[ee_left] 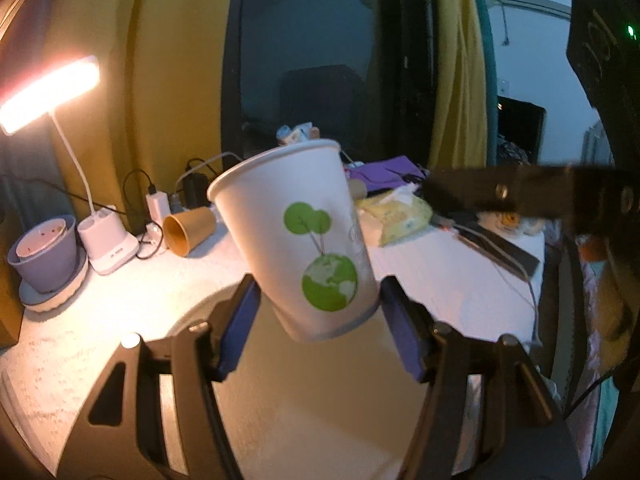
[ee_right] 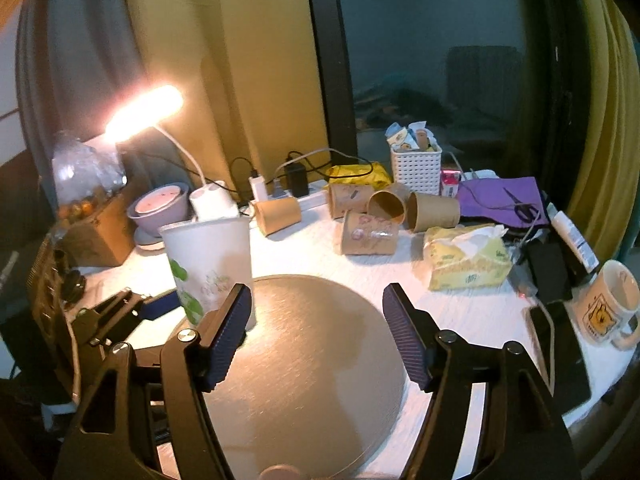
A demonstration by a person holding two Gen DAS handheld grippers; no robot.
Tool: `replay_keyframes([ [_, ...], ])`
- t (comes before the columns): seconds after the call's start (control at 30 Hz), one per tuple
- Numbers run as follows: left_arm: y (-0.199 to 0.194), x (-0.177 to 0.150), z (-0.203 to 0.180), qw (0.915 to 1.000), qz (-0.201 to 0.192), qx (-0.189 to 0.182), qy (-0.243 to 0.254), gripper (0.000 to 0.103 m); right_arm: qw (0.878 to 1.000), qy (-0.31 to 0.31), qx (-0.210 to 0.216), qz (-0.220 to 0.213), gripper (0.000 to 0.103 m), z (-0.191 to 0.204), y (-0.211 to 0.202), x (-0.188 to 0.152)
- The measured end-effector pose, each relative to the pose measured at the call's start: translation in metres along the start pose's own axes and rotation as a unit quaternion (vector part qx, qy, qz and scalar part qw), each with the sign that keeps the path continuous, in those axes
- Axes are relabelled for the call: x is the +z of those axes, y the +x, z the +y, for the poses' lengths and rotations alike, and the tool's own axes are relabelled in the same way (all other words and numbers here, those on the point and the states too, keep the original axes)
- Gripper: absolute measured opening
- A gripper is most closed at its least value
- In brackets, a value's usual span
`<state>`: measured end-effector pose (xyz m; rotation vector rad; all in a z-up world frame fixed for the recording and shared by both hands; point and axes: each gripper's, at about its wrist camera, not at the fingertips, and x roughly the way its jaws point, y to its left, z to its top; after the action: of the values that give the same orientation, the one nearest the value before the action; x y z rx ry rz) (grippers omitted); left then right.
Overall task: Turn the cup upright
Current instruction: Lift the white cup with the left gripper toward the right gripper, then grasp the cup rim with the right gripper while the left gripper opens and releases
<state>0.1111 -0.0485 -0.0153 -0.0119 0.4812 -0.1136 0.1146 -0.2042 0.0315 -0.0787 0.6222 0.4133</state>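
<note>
A white paper cup (ee_left: pixel 296 236) with green tree and globe print stands mouth up, tilted left, over the round tan mat (ee_left: pixel 312 392). My left gripper (ee_left: pixel 318 304) holds it near its base between the two blue pads. In the right wrist view the same cup (ee_right: pixel 208 264) shows at the left edge of the mat (ee_right: pixel 312 360), with the left gripper's arm (ee_right: pixel 116 316) beside it. My right gripper (ee_right: pixel 316 332) is open and empty over the mat, to the right of the cup.
Several brown paper cups (ee_right: pixel 384 216) lie on their sides at the back of the white table (ee_right: pixel 480 312). A lit desk lamp (ee_right: pixel 144 112), purple bowl (ee_right: pixel 160 204), tissue pack (ee_right: pixel 468 260), white basket (ee_right: pixel 416 168), mug (ee_right: pixel 608 304) and phone (ee_right: pixel 560 356) surround the mat.
</note>
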Motion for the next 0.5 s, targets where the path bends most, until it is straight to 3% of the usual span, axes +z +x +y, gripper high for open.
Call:
replay_keyframes([
  [0.33, -0.031, -0.033, -0.011, 0.999, -0.008, -0.022, 0.038, 0.063, 0.997, 0.002, 0.077, 0.016, 0.071, 0.032, -0.018, -0.027],
  [0.5, -0.052, -0.049, -0.022, 0.9967, -0.028, -0.033, 0.068, 0.063, 0.995, 0.003, 0.093, 0.024, 0.071, 0.046, -0.021, -0.039],
])
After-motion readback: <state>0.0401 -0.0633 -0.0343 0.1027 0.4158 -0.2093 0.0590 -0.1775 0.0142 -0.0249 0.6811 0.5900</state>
